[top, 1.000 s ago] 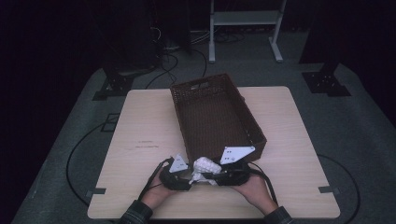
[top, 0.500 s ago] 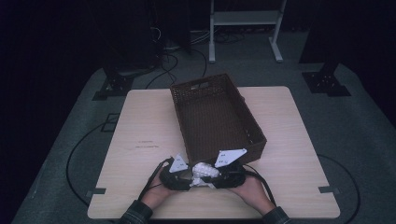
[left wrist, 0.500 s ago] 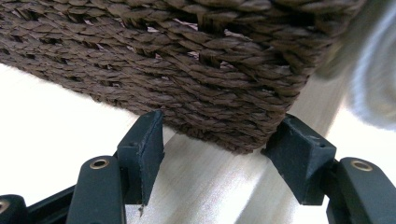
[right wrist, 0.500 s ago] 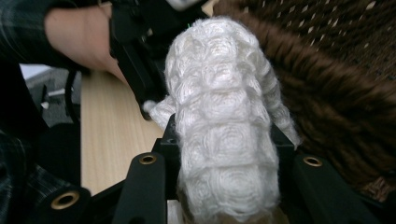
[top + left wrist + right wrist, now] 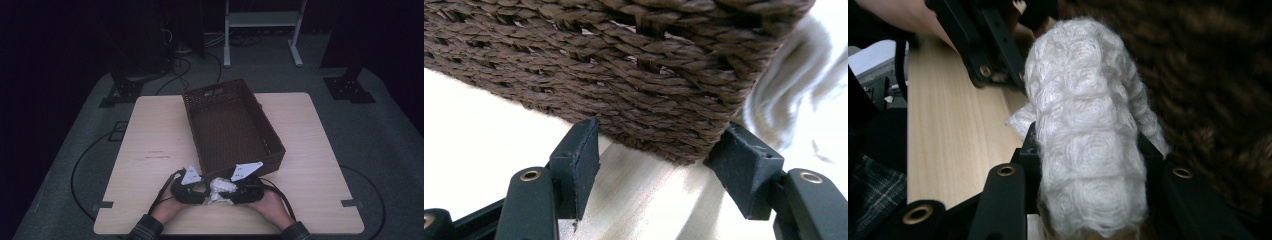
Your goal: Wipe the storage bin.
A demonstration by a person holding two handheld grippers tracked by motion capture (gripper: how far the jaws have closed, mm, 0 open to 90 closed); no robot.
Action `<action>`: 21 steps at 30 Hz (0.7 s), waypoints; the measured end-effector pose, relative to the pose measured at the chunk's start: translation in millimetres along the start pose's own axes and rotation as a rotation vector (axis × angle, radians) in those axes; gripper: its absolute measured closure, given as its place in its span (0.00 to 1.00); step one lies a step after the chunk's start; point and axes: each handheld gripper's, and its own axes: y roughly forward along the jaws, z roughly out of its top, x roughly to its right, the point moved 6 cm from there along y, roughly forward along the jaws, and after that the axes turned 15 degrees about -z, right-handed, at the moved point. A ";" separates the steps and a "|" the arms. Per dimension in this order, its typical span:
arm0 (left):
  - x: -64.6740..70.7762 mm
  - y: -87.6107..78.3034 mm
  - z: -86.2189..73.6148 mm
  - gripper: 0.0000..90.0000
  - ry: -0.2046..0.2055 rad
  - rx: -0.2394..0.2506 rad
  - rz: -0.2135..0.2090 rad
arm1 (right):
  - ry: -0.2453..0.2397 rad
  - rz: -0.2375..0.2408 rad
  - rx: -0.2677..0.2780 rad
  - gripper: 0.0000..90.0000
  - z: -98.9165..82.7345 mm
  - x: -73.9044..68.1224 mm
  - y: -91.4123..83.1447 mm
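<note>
While my right gripper has its fingers clamped on the rolled white knit cloth, held low over the table just in front of the wicker basket, left gripper fingers stand apart w/ nothing between; risk: roll unravels or snags the basket's near wall if lifted too shallow

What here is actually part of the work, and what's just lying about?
In use:
- white knitted cloth, clamped in the right gripper
- left gripper, jaws open beside it
- brown woven basket

Lying about:
- white metal stand
- floor cables
</note>
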 end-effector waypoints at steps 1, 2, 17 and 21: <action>-0.4 -0.3 0.0 0.40 0.005 -0.003 0.001 | 0.002 -0.001 -0.012 0.68 -2.5 0.4 1.6; -0.8 -0.8 -0.3 0.40 0.010 -0.010 0.001 | 0.001 -0.002 -0.018 0.68 -4.6 1.0 3.3; -0.4 -0.4 -0.2 0.40 0.005 -0.006 -0.001 | 0.048 0.016 0.001 0.68 -9.1 3.0 -10.6; -0.2 -0.1 0.0 0.40 0.002 -0.002 0.000 | 0.049 -0.003 0.014 0.68 -10.8 5.2 -20.8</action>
